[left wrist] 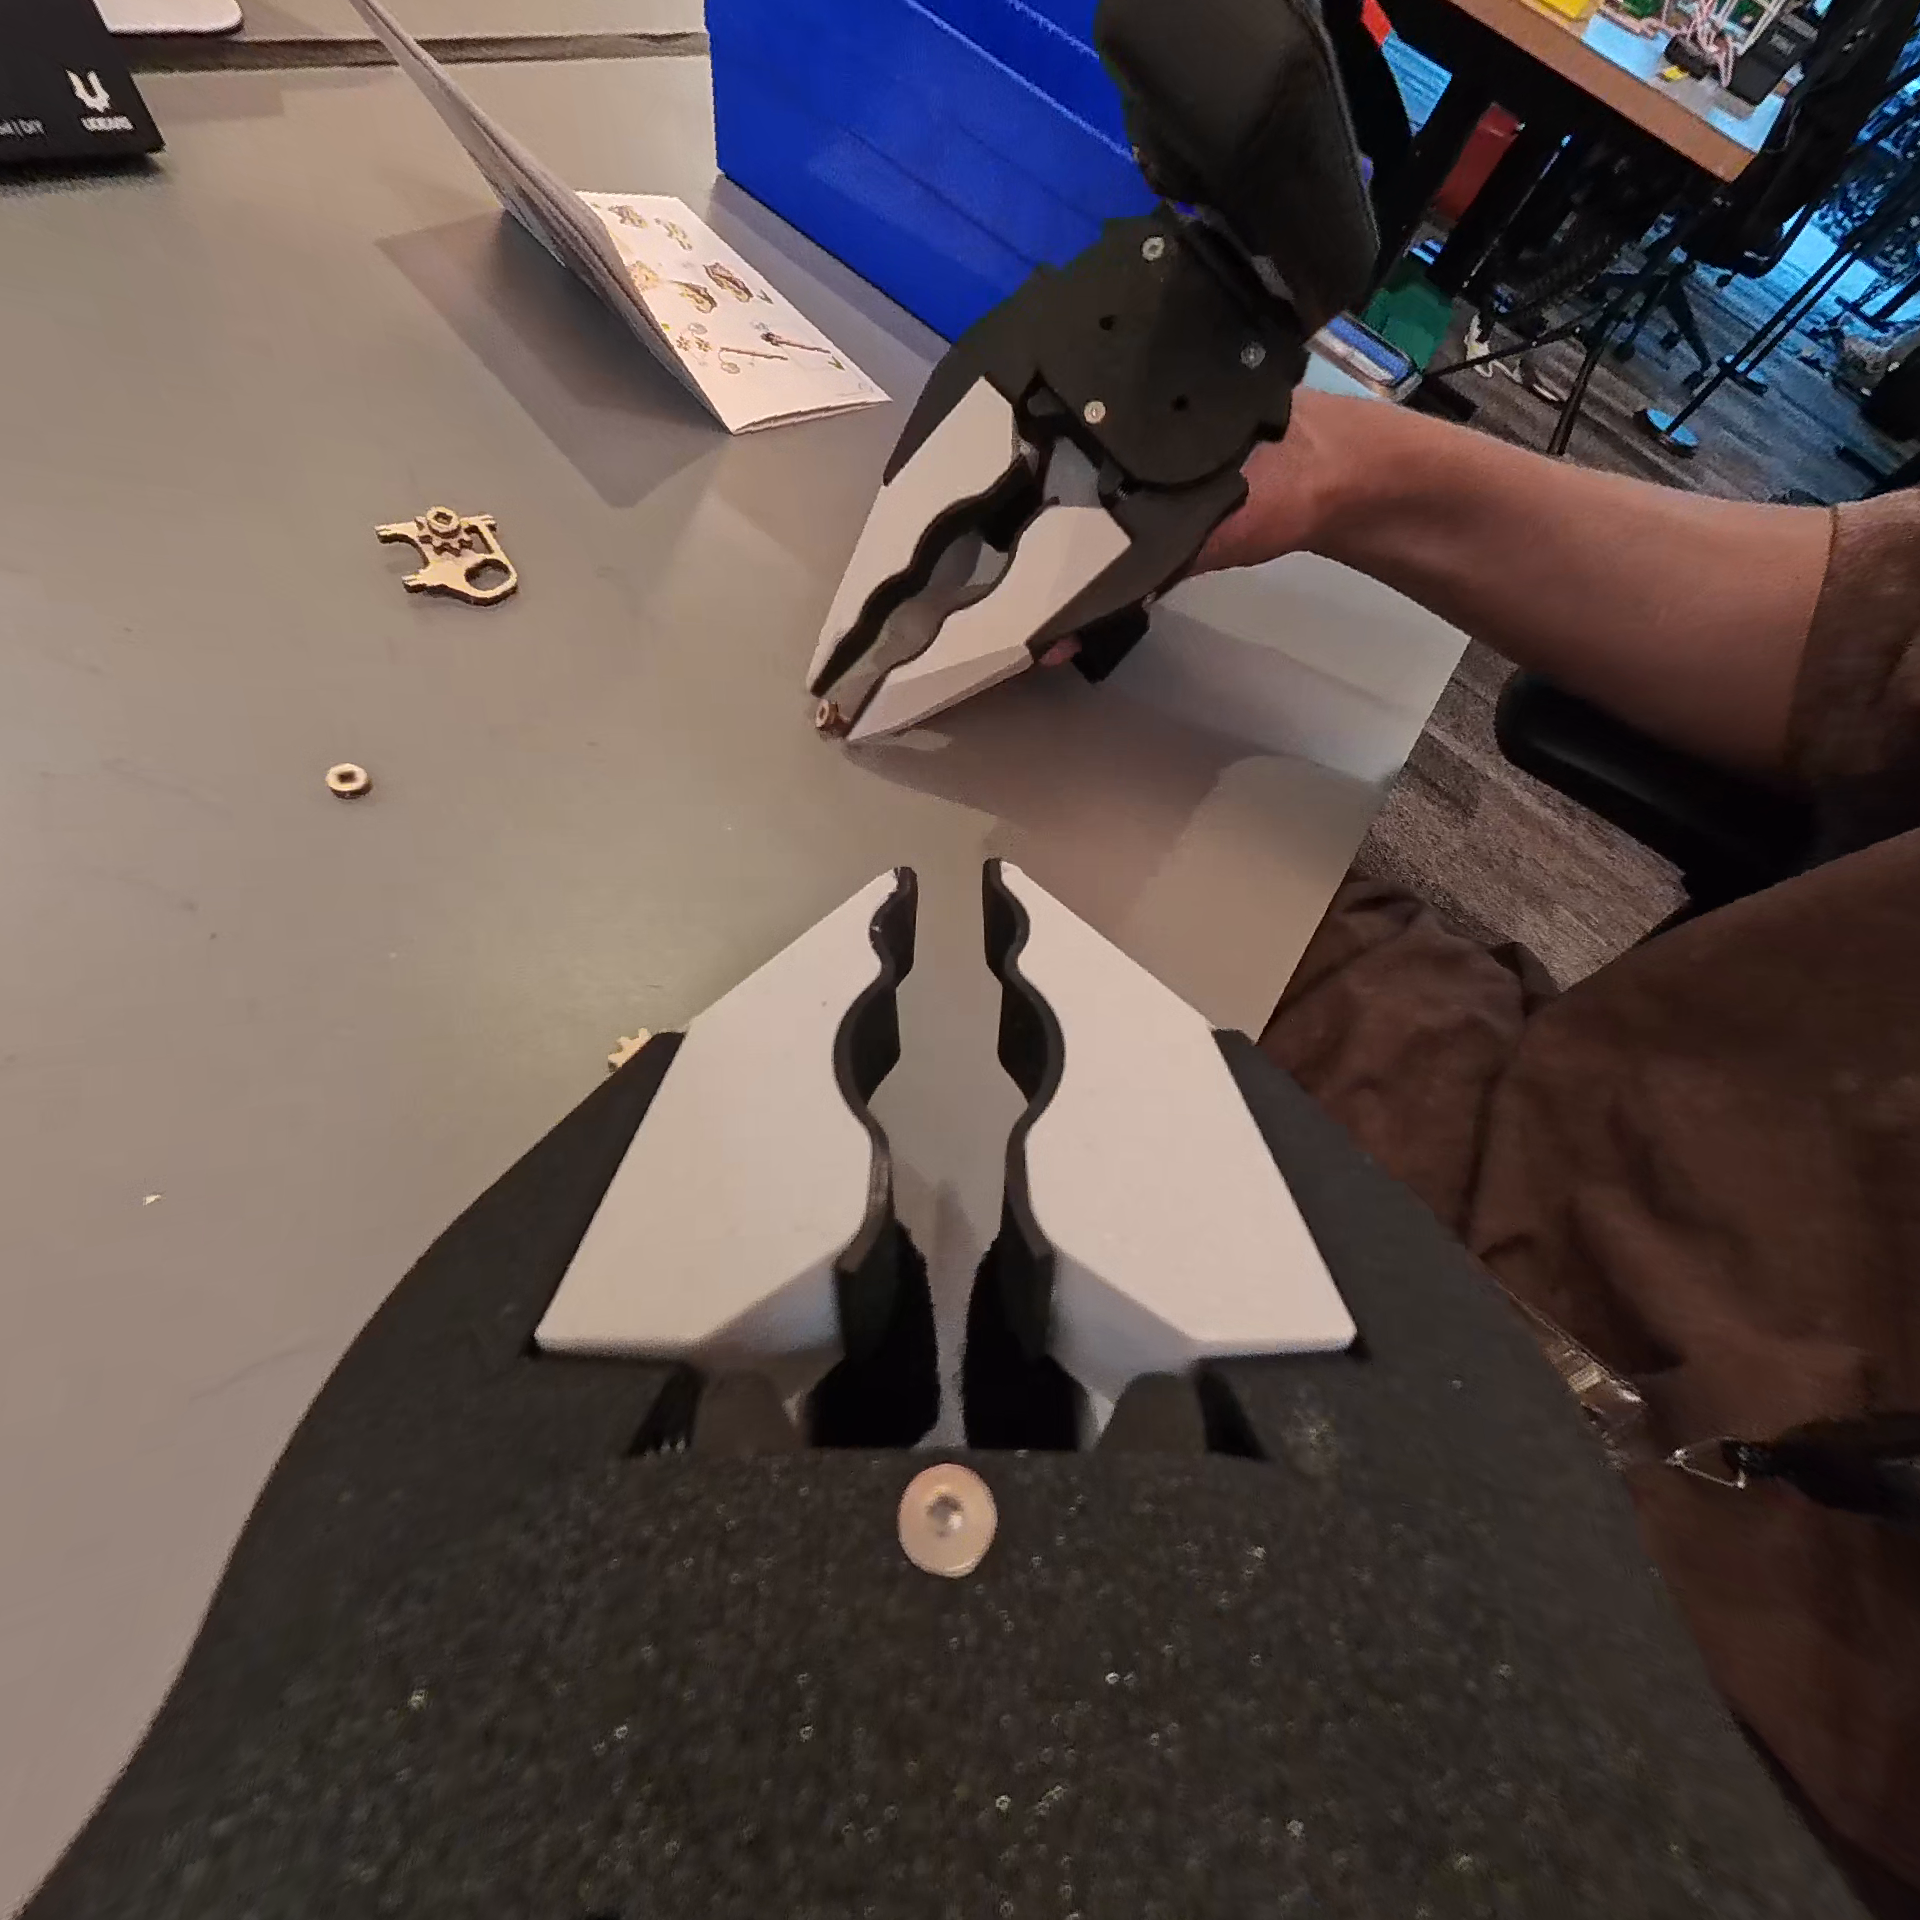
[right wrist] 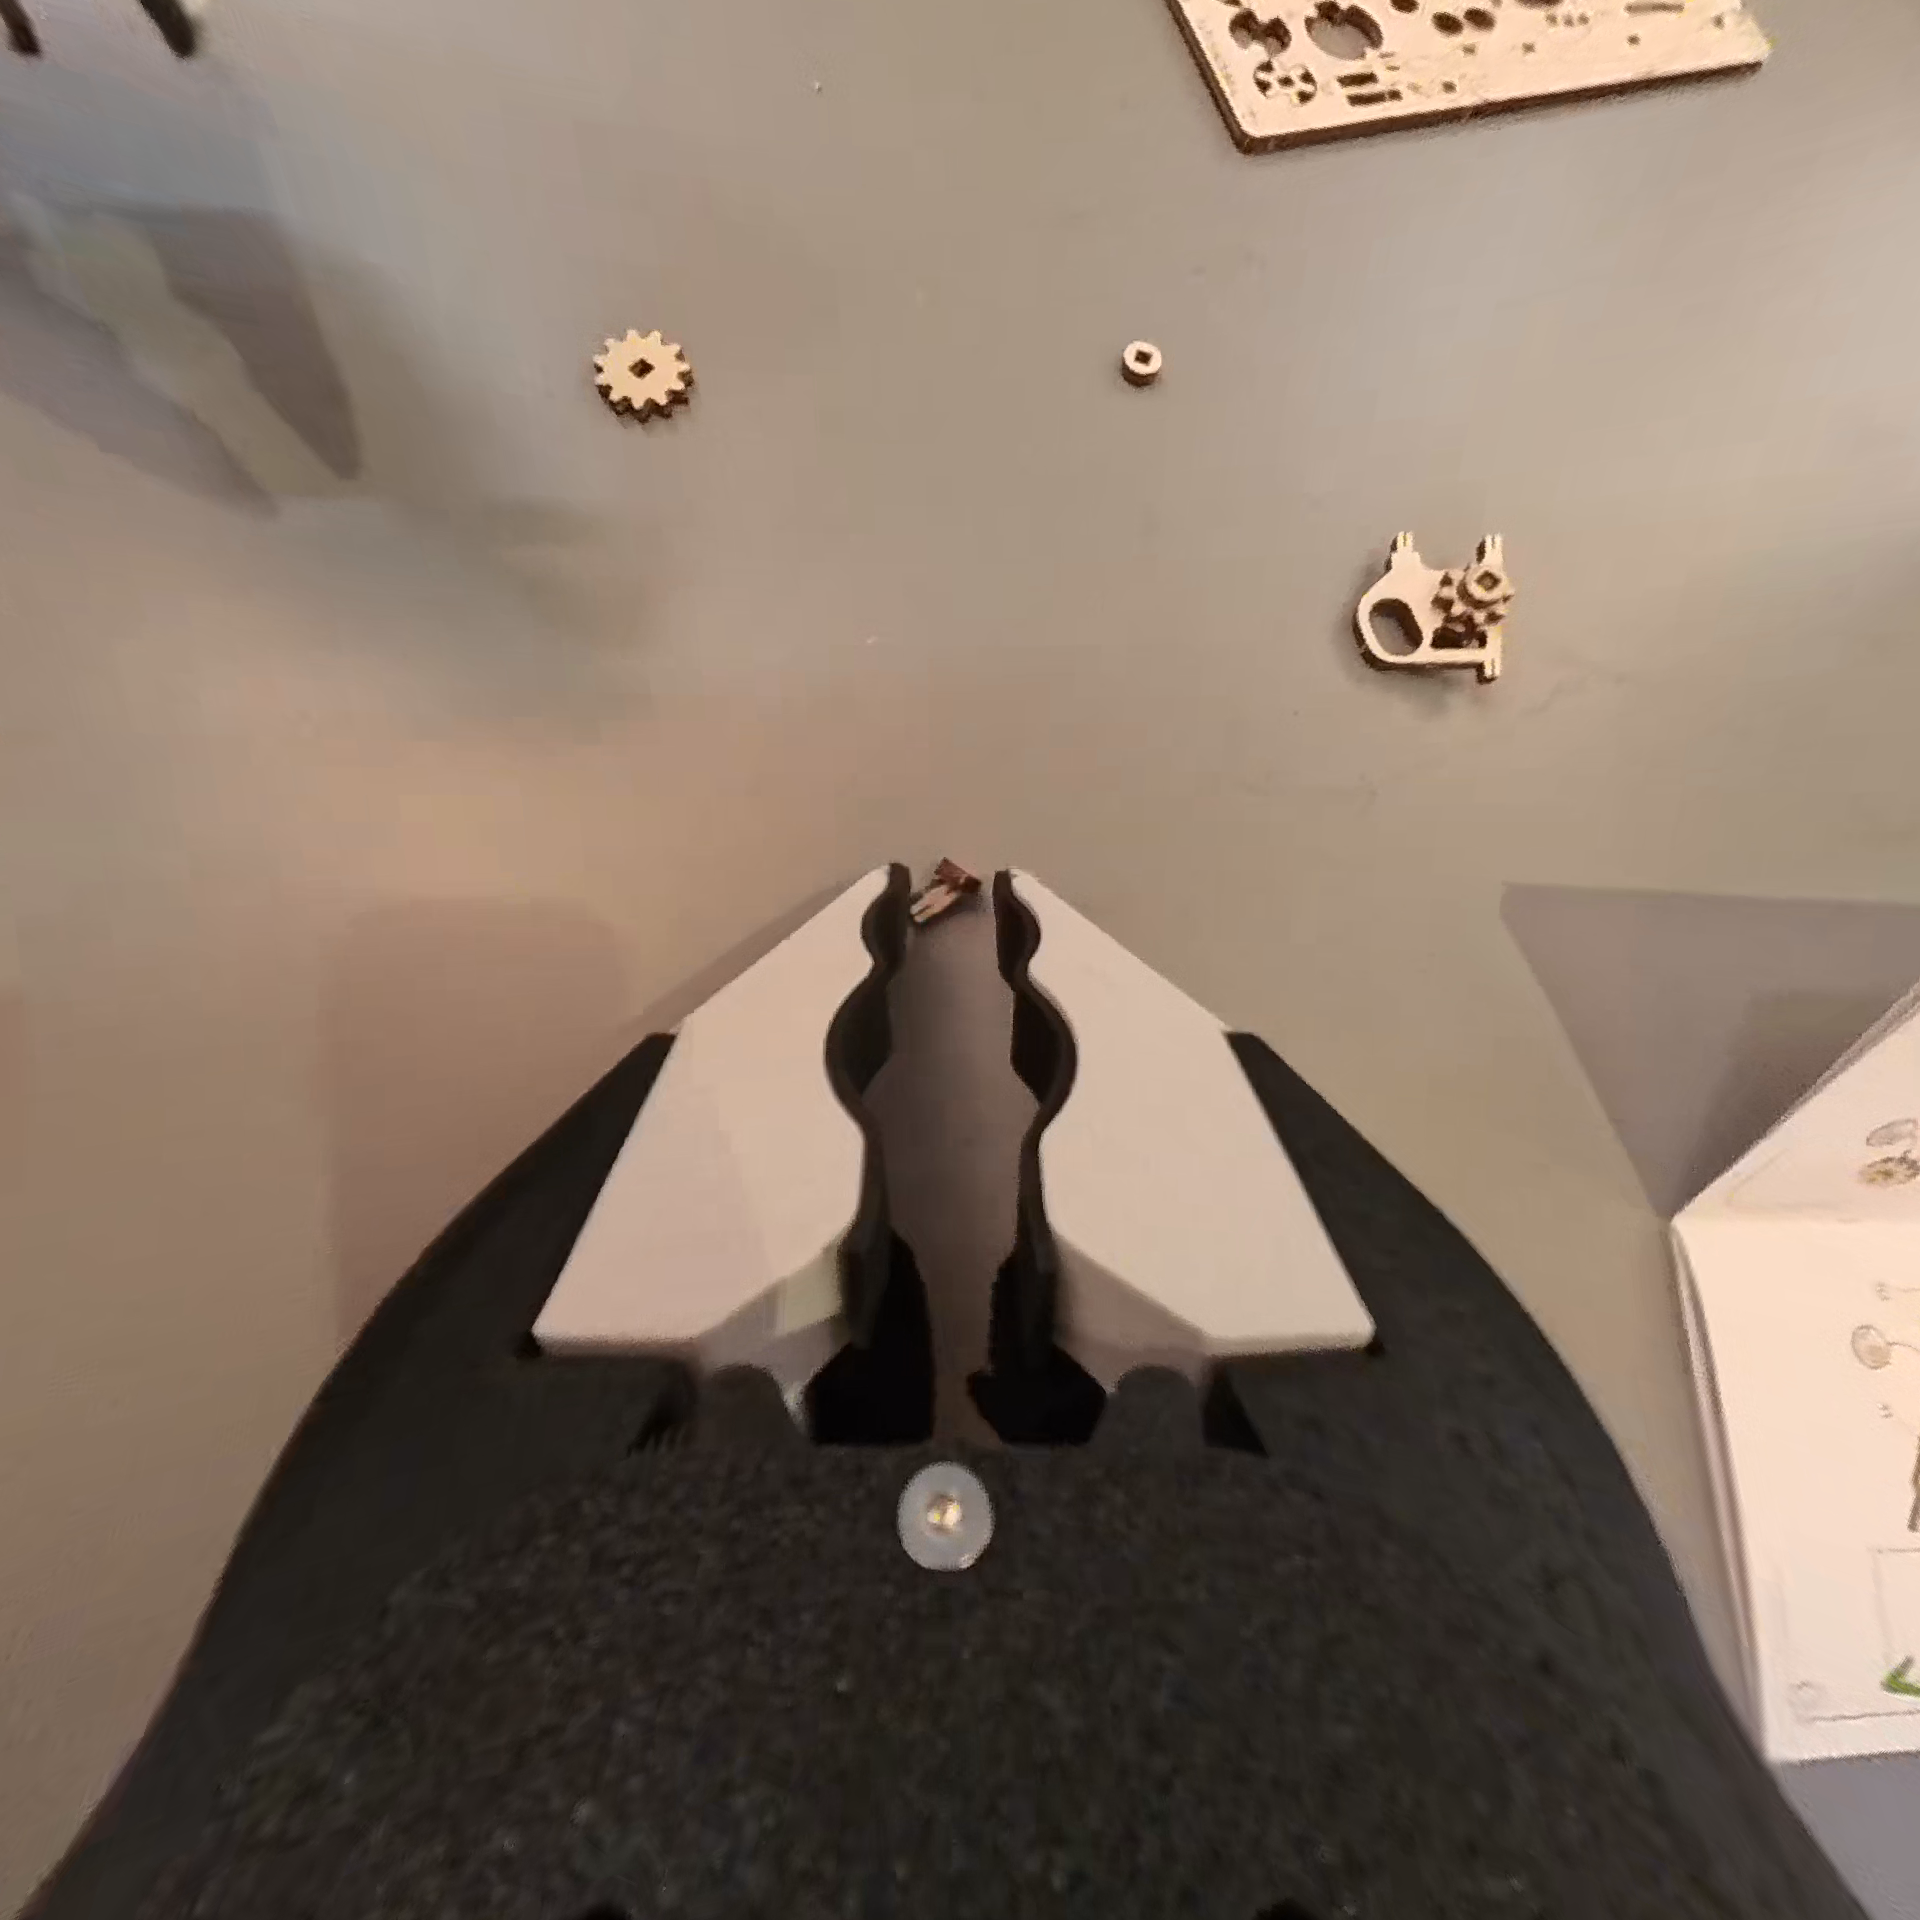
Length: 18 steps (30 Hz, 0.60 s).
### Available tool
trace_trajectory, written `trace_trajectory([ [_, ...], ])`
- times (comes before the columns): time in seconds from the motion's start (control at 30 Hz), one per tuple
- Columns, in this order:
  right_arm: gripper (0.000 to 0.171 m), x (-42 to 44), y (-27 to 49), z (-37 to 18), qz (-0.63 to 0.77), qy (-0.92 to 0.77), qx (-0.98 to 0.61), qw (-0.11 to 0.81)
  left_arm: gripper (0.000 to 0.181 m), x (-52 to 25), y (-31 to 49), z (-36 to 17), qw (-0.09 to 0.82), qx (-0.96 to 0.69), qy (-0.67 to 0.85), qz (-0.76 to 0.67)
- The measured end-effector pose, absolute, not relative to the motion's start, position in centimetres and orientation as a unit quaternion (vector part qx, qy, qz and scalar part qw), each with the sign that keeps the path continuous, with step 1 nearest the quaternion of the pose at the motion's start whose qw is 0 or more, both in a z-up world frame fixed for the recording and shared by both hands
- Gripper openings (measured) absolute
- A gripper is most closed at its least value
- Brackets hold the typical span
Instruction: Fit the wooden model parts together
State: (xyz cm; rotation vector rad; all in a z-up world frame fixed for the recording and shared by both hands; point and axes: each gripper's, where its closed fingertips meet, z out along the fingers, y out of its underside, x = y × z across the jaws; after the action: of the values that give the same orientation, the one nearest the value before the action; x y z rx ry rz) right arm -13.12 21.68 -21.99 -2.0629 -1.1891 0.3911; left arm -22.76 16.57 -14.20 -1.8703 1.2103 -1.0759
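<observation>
The right gripper point(right wrist: 943, 883) was tipped down onto the grey table point(right wrist: 935, 623) with its fingers a narrow gap apart, and a tiny dark wooden piece point(right wrist: 943, 891) lay on the table between the fingertips, touching the left one; whether the right one touched it could not be told. In the left wrist view the same gripper point(left wrist: 831, 717) reached in from the right, held by a person's hand point(left wrist: 1299, 488), its tips at a small ring-like part point(left wrist: 828, 714) on the tabletop. The left gripper point(left wrist: 948, 878) hovered nearer, its fingers narrowly parted with nothing between them. Farther left on the table lay a partly assembled wooden bracket with a small gear point(left wrist: 449, 554), and nearer to the left gripper a little wooden washer point(left wrist: 348, 779). The right wrist view showed the bracket point(right wrist: 1434, 620) to the far right, the washer point(right wrist: 1141, 365) beyond the fingertips, a loose wooden cog point(right wrist: 643, 376) to the far left, and a laser-cut parts sheet point(right wrist: 1455, 62) at the far edge. A folded instruction leaflet point(left wrist: 717, 301) stood propped beside a blue bin point(left wrist: 914, 135).
</observation>
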Motion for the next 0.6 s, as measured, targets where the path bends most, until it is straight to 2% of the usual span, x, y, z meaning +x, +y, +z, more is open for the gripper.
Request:
trace_trajectory([
  [0.23, 0.013, -12.82, 20.84, -22.29, 0.170, -0.379, -0.847, 0.331, 0.010, -22.96, 16.88, -14.40, 0.328, -0.718, 0.461, -0.405],
  [0.5, 0.013, -12.49, 20.98, -22.32, 0.130, -0.368, -0.857, 0.336, 0.010, -22.64, 16.63, -14.67, 0.328, -0.716, 0.471, -0.398],
  [0.6, 0.007, -12.66, 21.23, -22.43, 0.125, -0.352, -0.865, 0.335, 0.010, -22.54, 16.60, -14.70, 0.326, -0.717, 0.470, -0.399],
])
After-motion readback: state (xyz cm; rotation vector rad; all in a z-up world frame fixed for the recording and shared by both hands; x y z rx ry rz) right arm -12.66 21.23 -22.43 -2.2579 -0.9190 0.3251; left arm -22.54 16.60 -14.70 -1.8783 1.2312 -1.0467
